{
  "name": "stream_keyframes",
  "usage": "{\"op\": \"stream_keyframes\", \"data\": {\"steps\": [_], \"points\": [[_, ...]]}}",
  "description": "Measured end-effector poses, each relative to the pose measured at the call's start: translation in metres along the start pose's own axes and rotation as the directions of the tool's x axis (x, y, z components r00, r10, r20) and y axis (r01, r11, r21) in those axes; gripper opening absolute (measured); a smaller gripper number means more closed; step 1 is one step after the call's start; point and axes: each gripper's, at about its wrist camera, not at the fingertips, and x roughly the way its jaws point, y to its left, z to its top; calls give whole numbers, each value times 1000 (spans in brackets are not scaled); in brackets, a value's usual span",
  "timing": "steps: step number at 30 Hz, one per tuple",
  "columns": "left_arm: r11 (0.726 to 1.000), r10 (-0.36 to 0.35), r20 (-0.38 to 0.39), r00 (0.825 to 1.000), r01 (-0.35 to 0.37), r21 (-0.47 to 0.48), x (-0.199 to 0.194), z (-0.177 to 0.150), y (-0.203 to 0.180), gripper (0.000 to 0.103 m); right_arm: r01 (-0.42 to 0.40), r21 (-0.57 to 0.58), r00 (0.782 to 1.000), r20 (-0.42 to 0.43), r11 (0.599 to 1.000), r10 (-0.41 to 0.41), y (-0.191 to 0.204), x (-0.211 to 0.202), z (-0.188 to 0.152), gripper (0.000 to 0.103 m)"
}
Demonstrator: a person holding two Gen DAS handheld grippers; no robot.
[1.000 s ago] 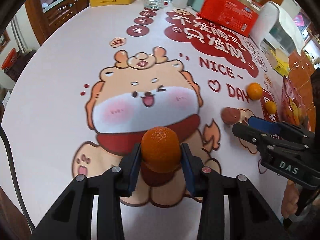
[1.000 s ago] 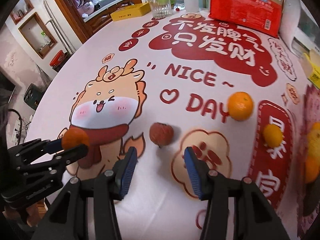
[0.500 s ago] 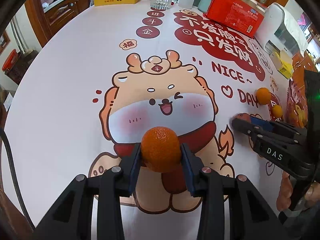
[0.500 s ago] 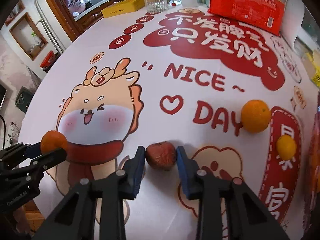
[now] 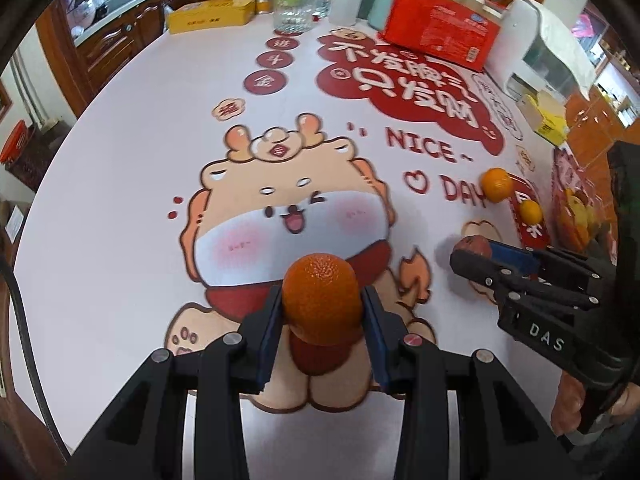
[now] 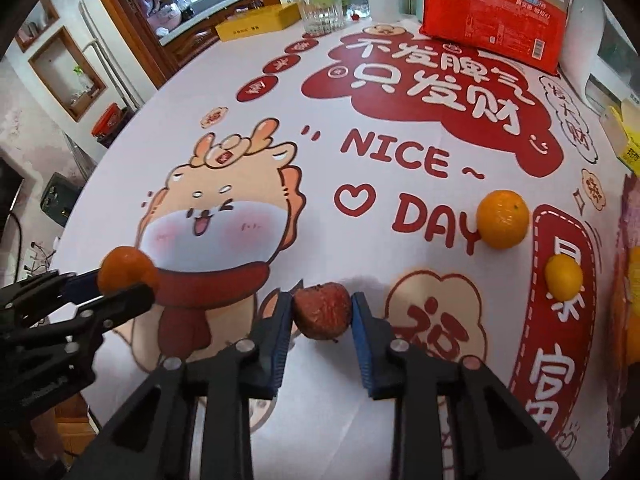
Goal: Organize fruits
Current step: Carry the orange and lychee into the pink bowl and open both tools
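Two grippers each held a fruit above the counter (image 6: 360, 92), whose cloth carried a cartoon dragon (image 5: 292, 216) that serves here as the landmark. The left gripper (image 5: 322, 320) was clenched on a deep-orange mandarin (image 5: 320, 300), both blue pads pressed against its sides, and the fruit sat over the dragon's red scarf, at the lower middle of the figure. The right gripper (image 6: 322, 320) was clamped on a wrinkled dark-red fruit (image 6: 323, 310), pads touching it on either side, just right of the dragon's flame-tipped tail; whether that fruit touched the cloth could not be told. Further right of the dragon, past the printed word DAY, a large orange (image 6: 503, 219) lay on the cloth, and a small yellow-orange citrus (image 6: 564, 278) sat near it on a red panel, the two apart. Beyond the dragon's head, at the far edge, stood a red packet (image 6: 496, 12), a glass jar (image 6: 322, 8) and a yellow box (image 6: 260, 22).
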Motion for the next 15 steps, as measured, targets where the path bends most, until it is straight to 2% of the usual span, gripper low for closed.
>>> {"op": "stream_keyframes", "data": {"steps": [6, 15], "points": [[998, -30, 24, 999, 29, 62, -17, -7, -38, 37, -4, -6, 999, 53, 1000, 4, -9, -39, -20, 29], [974, -121, 51, 991, 108, 200, -41, -19, -129, 37, 65, 17, 985, 159, 998, -67, -50, -114, -66, 29]]}}
